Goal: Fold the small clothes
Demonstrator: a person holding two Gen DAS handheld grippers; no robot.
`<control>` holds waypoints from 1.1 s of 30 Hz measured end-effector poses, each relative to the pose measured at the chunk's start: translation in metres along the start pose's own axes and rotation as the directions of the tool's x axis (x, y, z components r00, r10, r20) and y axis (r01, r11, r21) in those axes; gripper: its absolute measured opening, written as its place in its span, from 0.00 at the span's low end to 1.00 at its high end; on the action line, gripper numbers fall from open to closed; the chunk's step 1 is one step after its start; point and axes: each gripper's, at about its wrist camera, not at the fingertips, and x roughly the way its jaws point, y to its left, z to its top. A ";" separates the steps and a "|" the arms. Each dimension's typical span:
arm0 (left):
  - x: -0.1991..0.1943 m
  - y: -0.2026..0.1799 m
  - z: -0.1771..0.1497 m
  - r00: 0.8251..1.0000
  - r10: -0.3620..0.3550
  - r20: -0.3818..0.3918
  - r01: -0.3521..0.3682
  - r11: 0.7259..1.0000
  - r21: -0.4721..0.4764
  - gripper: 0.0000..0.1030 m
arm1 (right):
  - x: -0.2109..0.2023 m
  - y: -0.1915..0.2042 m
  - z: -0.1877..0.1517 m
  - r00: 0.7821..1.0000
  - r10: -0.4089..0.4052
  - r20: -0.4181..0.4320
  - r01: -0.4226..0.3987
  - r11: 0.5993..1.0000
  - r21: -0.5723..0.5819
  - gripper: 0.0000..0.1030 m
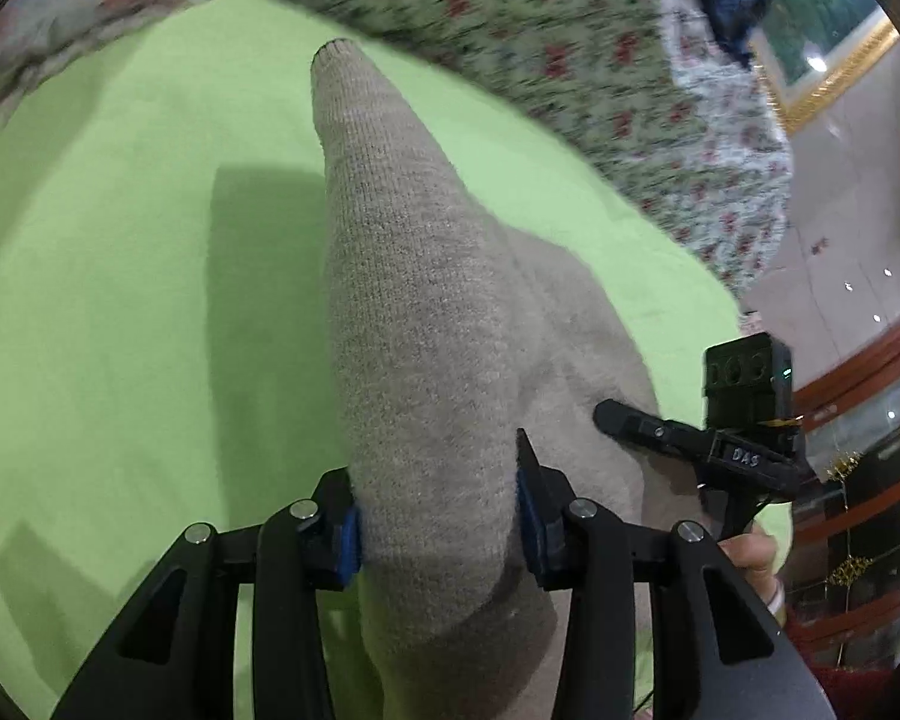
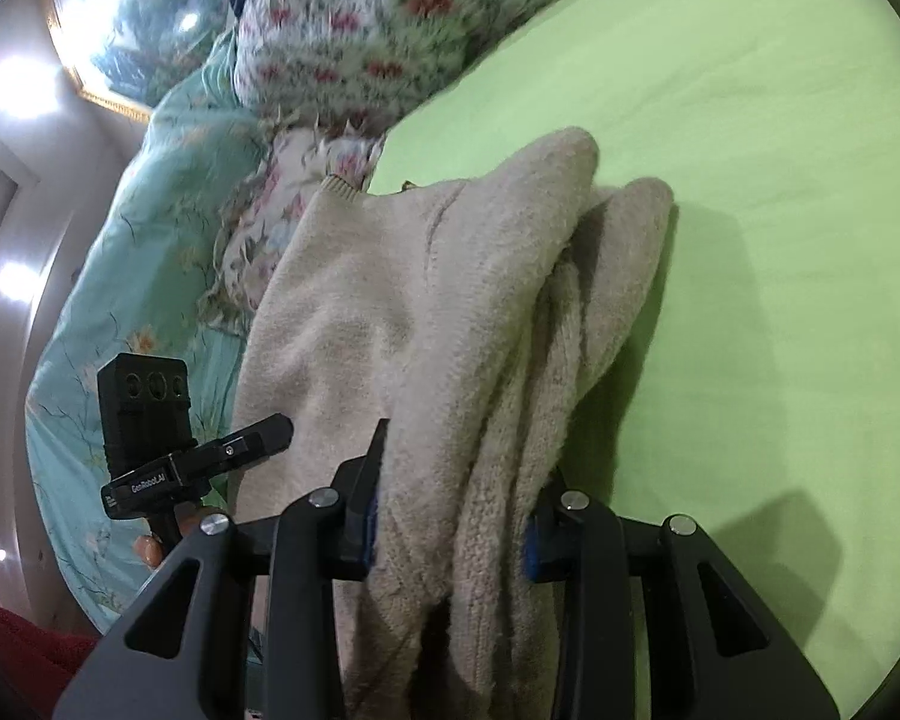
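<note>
- Sweater [image 1: 426, 324] is being held over the green sheet [image 1: 120, 300], a bunched edge clenched in each gripper: left gripper [image 1: 438, 525], right gripper [image 2: 450, 531].
- Two-point grip is likely being used to carry one side across for a fold.
- "GenRoboLAI" is being read on the left unit, seen from the right wrist.

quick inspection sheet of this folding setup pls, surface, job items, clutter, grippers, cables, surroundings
surface: lime green sheet, smooth where it shows.
job's things: beige knit garment, bunched in folds, one end draped on the sheet.
clutter: floral quilt and turquoise bedding crowd the sheet's edge.
grippers: left gripper and right gripper both clamp the garment.
cables: nothing seen.
surroundings: gold-framed picture on the wall, dark wood shelving, ceiling lights.
</note>
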 end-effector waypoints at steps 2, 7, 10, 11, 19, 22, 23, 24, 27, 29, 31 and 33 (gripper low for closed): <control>0.007 0.021 -0.011 1.000 -0.005 -0.017 0.005 0.999 -0.035 0.50 | 0.009 -0.003 -0.003 0.999 -0.048 -0.006 0.048 0.999 0.006 0.45; -0.007 0.054 -0.013 0.995 -0.093 0.028 0.097 0.982 -0.164 0.64 | 0.004 0.006 -0.003 0.990 -0.139 -0.037 0.139 0.990 -0.019 0.57; -0.019 0.063 -0.004 0.994 -0.078 0.082 0.092 0.979 -0.185 0.66 | -0.013 0.019 0.007 0.972 -0.236 0.018 0.236 0.969 -0.068 0.61; -0.023 0.067 0.001 0.992 -0.068 0.102 0.087 0.978 -0.191 0.66 | -0.020 0.023 0.013 0.962 -0.265 0.062 0.269 0.960 -0.076 0.61; -0.022 0.073 0.035 0.987 0.084 0.137 -0.051 0.973 -0.226 0.66 | 0.007 0.025 0.060 0.950 -0.284 0.127 0.294 0.953 -0.070 0.42; -0.017 0.067 0.044 0.982 0.136 0.129 -0.108 0.973 -0.202 0.65 | 0.000 0.024 0.066 0.955 -0.233 0.182 0.245 0.969 -0.044 0.12; -0.015 0.062 0.047 0.980 0.148 0.133 -0.123 0.975 -0.185 0.65 | -0.008 0.024 0.066 0.956 -0.204 0.212 0.218 0.975 -0.045 0.11; -0.014 0.059 0.049 0.978 0.158 0.137 -0.134 0.976 -0.169 0.65 | -0.021 0.024 0.065 0.949 -0.192 0.250 0.207 0.978 -0.035 0.11; -0.001 0.052 0.053 0.965 0.232 0.122 -0.216 0.967 -0.132 0.66 | -0.022 0.011 0.063 0.943 -0.241 0.228 0.252 0.967 -0.021 0.11; 0.014 0.051 0.057 0.949 0.302 0.096 -0.292 0.951 -0.105 0.67 | -0.008 -0.006 0.062 0.941 -0.288 0.177 0.293 0.956 0.000 0.11; 0.023 0.051 0.059 0.945 0.319 0.068 -0.313 0.945 -0.094 0.68 | 0.005 -0.017 0.061 0.932 -0.328 0.153 0.332 0.943 0.004 0.11; 0.022 0.046 0.062 0.937 0.344 0.057 -0.340 0.938 -0.063 0.68 | 0.006 -0.022 0.060 0.932 -0.330 0.152 0.330 0.944 0.029 0.11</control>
